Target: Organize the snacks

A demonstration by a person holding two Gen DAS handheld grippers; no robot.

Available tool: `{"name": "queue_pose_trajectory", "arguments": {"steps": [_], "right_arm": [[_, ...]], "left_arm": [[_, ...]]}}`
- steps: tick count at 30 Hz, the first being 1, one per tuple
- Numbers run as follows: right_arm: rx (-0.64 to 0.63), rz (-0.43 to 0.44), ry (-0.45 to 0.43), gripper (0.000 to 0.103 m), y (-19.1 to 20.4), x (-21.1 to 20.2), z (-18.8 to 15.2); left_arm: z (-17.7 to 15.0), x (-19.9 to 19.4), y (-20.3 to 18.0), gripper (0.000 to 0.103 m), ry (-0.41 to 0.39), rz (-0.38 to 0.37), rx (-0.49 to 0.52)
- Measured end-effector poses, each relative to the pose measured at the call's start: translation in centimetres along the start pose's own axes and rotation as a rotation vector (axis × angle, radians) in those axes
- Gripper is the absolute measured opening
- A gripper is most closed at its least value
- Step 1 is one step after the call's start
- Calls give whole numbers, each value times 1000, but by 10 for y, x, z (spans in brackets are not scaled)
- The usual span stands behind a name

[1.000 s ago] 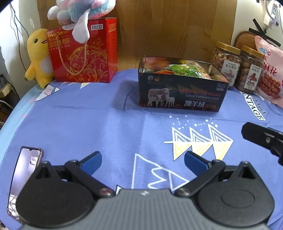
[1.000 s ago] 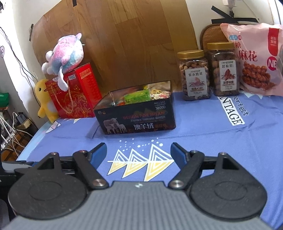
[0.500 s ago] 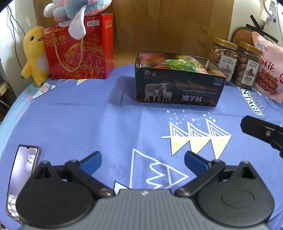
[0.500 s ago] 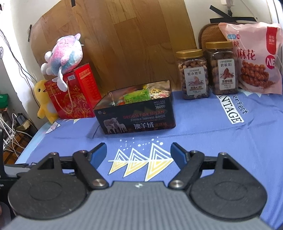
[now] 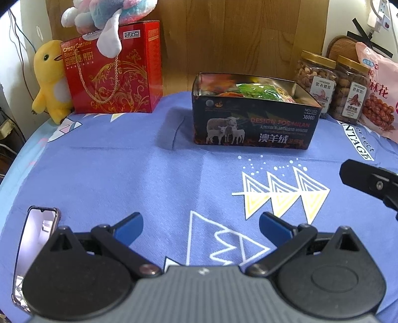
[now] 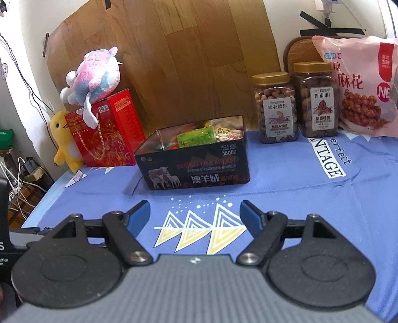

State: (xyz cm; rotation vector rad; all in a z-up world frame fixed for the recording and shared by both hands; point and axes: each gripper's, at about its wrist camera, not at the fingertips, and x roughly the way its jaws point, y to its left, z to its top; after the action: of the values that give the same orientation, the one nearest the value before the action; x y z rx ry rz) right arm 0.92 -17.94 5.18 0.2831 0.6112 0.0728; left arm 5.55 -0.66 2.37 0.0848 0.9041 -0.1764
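Observation:
A black tin box (image 5: 253,124) with sheep printed on it stands on the blue cloth; it holds several snack packets, a green one (image 5: 258,91) on top. It also shows in the right wrist view (image 6: 196,171). Two nut jars (image 6: 274,109) (image 6: 316,99) and a pink snack bag (image 6: 358,87) stand at the back right. My left gripper (image 5: 200,229) is open and empty, well short of the tin. My right gripper (image 6: 196,218) is open and empty, in front of the tin; part of it shows in the left wrist view (image 5: 373,181).
A red gift box (image 5: 112,72) with a pastel plush toy (image 5: 107,15) on top and a yellow plush duck (image 5: 51,79) stand at the back left. A phone (image 5: 34,251) lies on the cloth at the near left. A wooden board (image 6: 189,54) backs the table.
Both grippers have drawn back and risen a little, so the tin and the jars look slightly farther off. Both stay open and empty.

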Motion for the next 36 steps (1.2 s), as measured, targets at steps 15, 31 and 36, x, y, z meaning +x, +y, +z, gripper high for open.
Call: {"name": "queue_pose_trajectory", "arguments": {"steps": [15, 31, 36], "right_arm": [[13, -24, -24, 84, 1, -2, 0], [65, -82, -89, 96, -2, -10, -8], [58, -78, -82, 96, 1, -10, -9]], "left_arm": [[-1, -3, 0, 103, -18, -18, -2], [-4, -9, 4, 103, -32, -67, -16], [-5, -11, 5, 103, -37, -88, -14]]}}
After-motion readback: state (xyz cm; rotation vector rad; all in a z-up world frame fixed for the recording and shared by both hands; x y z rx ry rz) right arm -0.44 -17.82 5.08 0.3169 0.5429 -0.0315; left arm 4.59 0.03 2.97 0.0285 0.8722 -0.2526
